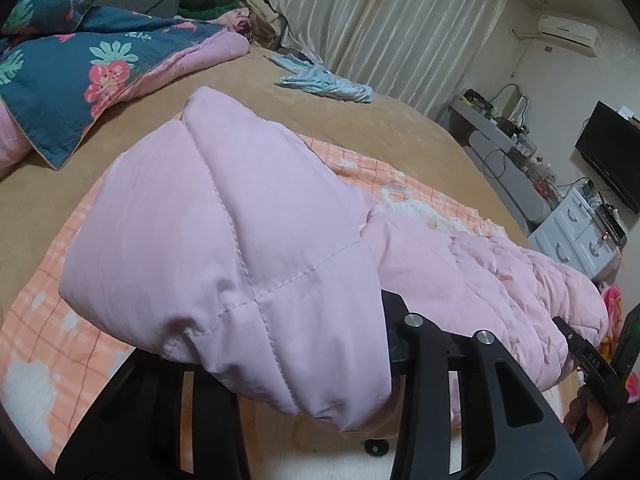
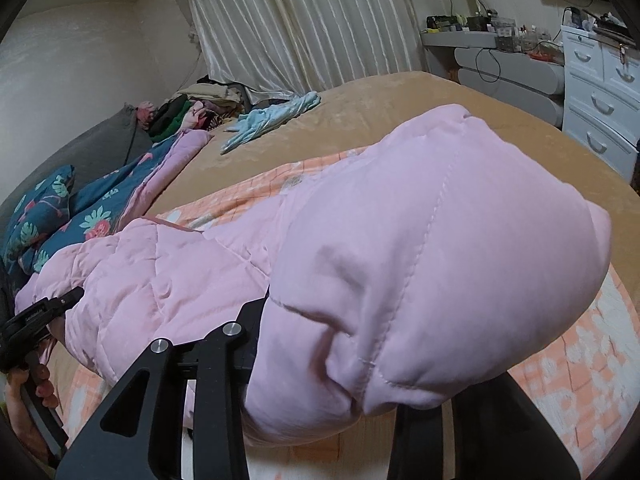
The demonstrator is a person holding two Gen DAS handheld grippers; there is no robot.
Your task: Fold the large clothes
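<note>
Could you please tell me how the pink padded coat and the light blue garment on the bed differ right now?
The pink coat is thick, quilted and large; the blue garment is thin and smaller. The coat is gripped by the left claw and the right claw, raised at the near edge; the blue garment lies untouched near the curtain. The coat lies partly over an orange checked blanket; the blue garment rests on the tan bedcover. Both are unfolded.

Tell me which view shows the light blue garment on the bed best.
The left wrist view: the light blue garment lies crumpled on the tan bedspread, larger there and fully visible. In the right wrist view it appears smaller, stretched out near the curtain.
</note>
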